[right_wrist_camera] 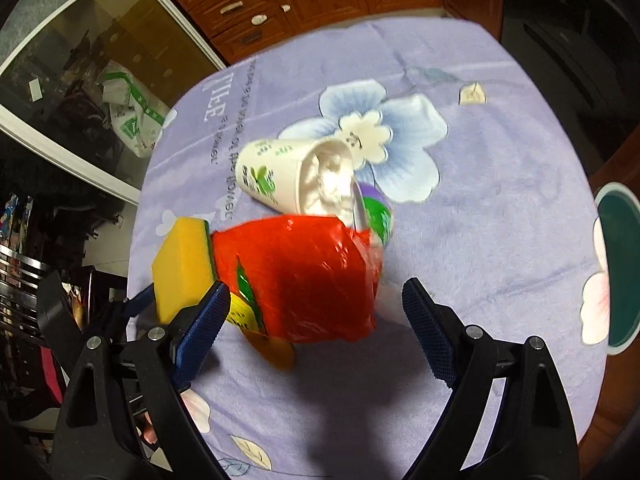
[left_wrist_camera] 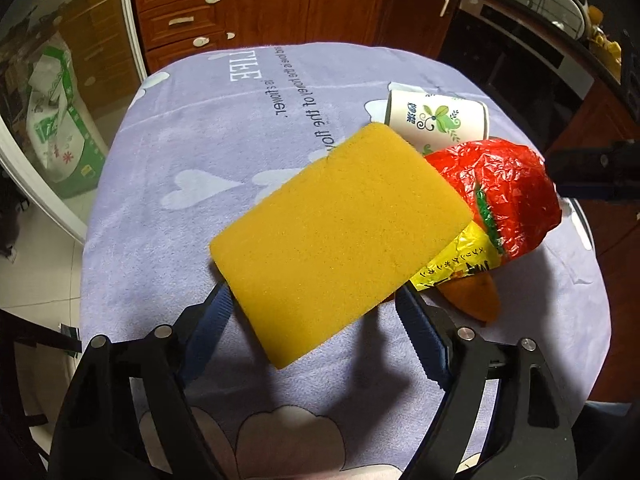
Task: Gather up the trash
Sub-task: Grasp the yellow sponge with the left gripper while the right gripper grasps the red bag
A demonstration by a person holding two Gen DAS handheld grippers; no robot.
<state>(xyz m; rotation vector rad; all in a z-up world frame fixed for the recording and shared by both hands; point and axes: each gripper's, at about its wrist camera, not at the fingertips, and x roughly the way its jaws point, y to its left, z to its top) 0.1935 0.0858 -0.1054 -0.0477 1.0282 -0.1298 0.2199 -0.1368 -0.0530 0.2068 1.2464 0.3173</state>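
Note:
My left gripper (left_wrist_camera: pixel 314 300) is shut on a yellow sponge (left_wrist_camera: pixel 332 236) and holds it tilted above the purple cloth; the sponge also shows in the right wrist view (right_wrist_camera: pixel 182 268). Behind it lies a red and yellow snack wrapper (left_wrist_camera: pixel 508 196), seen too in the right wrist view (right_wrist_camera: pixel 296 276), with an orange scrap (left_wrist_camera: pixel 476 296) under it. A paper cup (left_wrist_camera: pixel 436 118) lies on its side beyond the wrapper, stuffed with white tissue (right_wrist_camera: pixel 328 180). My right gripper (right_wrist_camera: pixel 316 300) is open, its fingers either side of the wrapper's near end.
A table under a purple flowered cloth (left_wrist_camera: pixel 192 128) holds everything. Wooden drawers (left_wrist_camera: pixel 192 12) stand beyond it. A green and white bag (left_wrist_camera: pixel 56 120) sits behind glass at left. A teal dish (right_wrist_camera: pixel 620 272) is at the table's right edge.

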